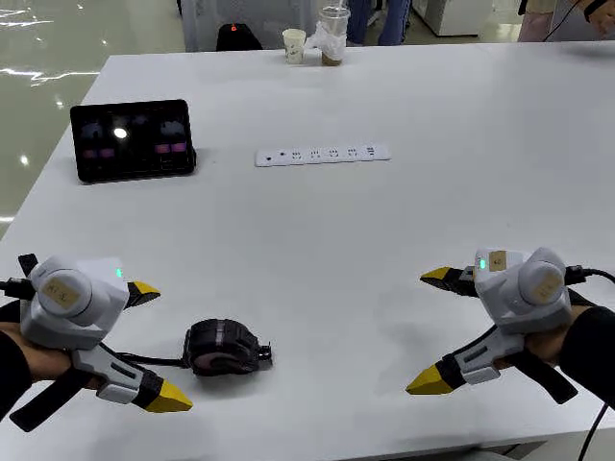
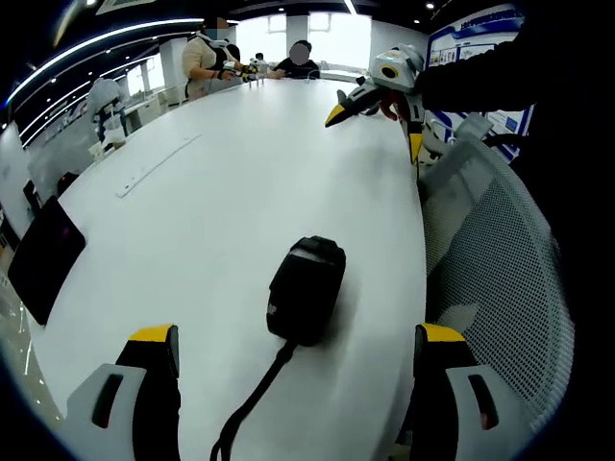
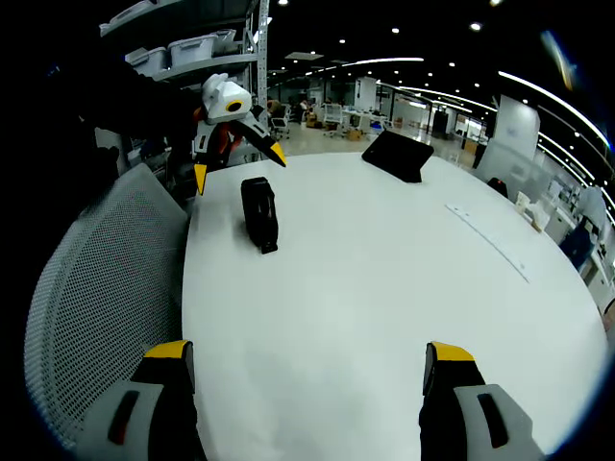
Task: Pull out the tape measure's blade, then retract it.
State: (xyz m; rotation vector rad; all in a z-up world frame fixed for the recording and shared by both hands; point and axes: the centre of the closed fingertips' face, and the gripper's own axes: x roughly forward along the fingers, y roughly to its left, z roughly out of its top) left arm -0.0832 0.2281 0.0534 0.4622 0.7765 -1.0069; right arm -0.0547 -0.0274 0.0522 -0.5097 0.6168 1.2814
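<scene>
A black tape measure (image 1: pixel 226 348) lies on the white table (image 1: pixel 317 230) near the front edge, its cord trailing left. My left gripper (image 1: pixel 154 341) stands open just left of it, the yellow tips apart, with nothing held. In the left gripper view the tape measure (image 2: pixel 306 288) lies ahead of the open left gripper (image 2: pixel 298 341), a little beyond the tips. My right gripper (image 1: pixel 437 327) is open at the front right, well away from the case. In the right gripper view the tape measure (image 3: pixel 259 213) lies far off, beyond the open right gripper (image 3: pixel 307 355).
A dark tablet (image 1: pixel 133 140) stands at the back left, a white power strip (image 1: pixel 322 154) lies mid-table, and cups (image 1: pixel 319 40) stand at the far edge. A mesh chair back (image 2: pixel 500 259) is next to the table's front edge. People sit at the far end (image 2: pixel 250 58).
</scene>
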